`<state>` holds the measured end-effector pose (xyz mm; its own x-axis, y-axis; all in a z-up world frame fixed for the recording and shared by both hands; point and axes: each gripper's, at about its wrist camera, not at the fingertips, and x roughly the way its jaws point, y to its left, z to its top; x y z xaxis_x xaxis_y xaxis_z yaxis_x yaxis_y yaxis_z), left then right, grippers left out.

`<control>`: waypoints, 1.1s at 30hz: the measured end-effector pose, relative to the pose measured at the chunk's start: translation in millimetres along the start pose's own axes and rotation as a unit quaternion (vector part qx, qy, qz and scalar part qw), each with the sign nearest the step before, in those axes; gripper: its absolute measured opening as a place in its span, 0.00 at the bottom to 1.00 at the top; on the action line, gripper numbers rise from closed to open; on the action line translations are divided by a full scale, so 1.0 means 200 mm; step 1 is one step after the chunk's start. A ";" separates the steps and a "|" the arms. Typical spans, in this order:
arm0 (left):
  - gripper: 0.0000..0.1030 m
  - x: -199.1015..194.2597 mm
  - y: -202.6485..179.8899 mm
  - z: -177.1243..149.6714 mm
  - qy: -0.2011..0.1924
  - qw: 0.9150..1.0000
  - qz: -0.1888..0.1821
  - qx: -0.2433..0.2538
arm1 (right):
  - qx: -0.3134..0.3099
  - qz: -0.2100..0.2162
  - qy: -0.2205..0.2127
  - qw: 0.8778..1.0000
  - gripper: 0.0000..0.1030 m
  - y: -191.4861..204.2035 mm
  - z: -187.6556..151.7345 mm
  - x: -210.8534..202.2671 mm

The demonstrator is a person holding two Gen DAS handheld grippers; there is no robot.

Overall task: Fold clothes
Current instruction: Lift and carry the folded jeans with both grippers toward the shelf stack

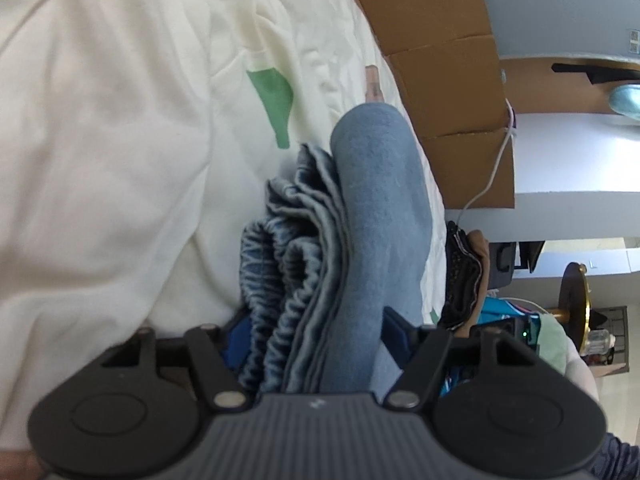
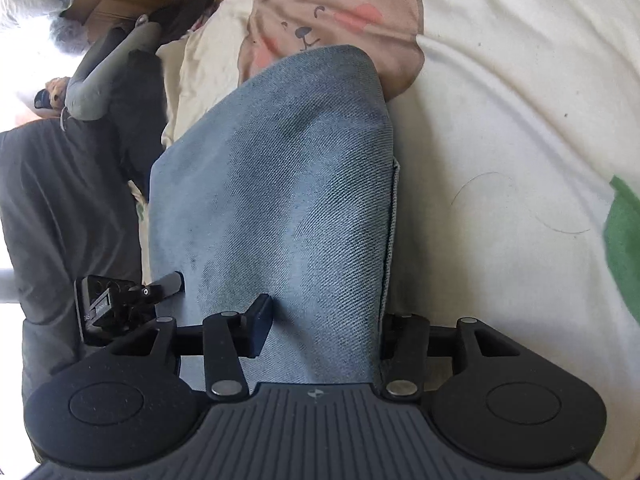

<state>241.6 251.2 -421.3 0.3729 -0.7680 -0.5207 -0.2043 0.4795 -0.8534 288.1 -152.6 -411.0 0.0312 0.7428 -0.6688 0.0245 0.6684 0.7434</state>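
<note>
A: The denim garment [image 1: 372, 216] sits right in the mouth of our left claw [image 1: 316, 336], its gathered waistband [image 1: 280, 280] stacked in pleats on the claw's left side and the smooth folded face on the right.

B: And the same garment [image 2: 280, 184] fills the right claw [image 2: 324, 328] too. Both claws are closed down on thick, layered cloth, so the fingers stand apart only by the bundle's thickness.

A: Agreed, we have it pinched at two places. Which way does it run?

B: Straight ahead of each claw, long axis along the fingers, ending in a rounded fold ahead of us. Past that fold lies the cream bed sheet [image 2: 500, 120] with its bear print [image 2: 320, 12].

A: From the left claw the sheet [image 1: 120, 120] is to the left and ahead, and a cardboard box [image 1: 440, 60] is ahead to the right.

B: We judge the bundle already doubled over several times. Whether it is being lifted away or set down, we can't settle; neither claw is clearly nearer to the far fold.
</note>
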 end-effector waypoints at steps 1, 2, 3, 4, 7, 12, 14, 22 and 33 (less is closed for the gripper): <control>0.70 0.01 0.00 0.01 0.002 1.000 -0.001 -0.001 | -0.001 0.003 -0.002 1.000 0.51 0.01 0.00 -0.01; 0.70 0.02 -0.01 0.01 0.002 1.000 -0.001 0.002 | -0.003 0.006 -0.003 1.000 0.51 0.01 0.00 -0.01; 0.68 0.01 -0.02 0.00 0.000 1.000 0.001 0.012 | -0.004 0.009 -0.005 1.000 0.49 0.02 -0.01 -0.02; 0.63 0.01 -0.02 -0.01 -0.002 1.000 0.003 0.023 | -0.006 0.012 -0.007 1.000 0.47 0.02 -0.01 -0.03; 0.54 -0.01 -0.03 -0.01 0.000 1.000 -0.004 0.023 | -0.010 0.021 -0.012 1.000 0.32 0.04 -0.02 -0.05; 0.49 -0.03 -0.09 0.01 0.003 0.999 0.004 0.042 | -0.018 0.034 -0.020 0.999 0.20 0.06 -0.02 -0.09; 0.48 -0.01 -0.12 0.01 0.001 0.999 0.003 0.044 | -0.020 0.035 -0.022 0.999 0.20 0.06 -0.01 -0.13; 0.47 0.18 -0.28 -0.04 0.022 0.999 -0.005 0.043 | -0.024 0.003 -0.020 1.000 0.20 0.00 0.08 -0.37; 0.52 0.41 -0.37 0.00 0.066 0.995 0.020 0.073 | 0.031 0.038 -0.056 0.997 0.30 -0.31 -0.01 -0.45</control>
<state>286.4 152.7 -400.6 0.2429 -0.7920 -0.5601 -0.0790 0.5594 -0.8251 281.5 -260.8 -397.3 0.1475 0.7798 -0.6084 0.0797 0.6037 0.7932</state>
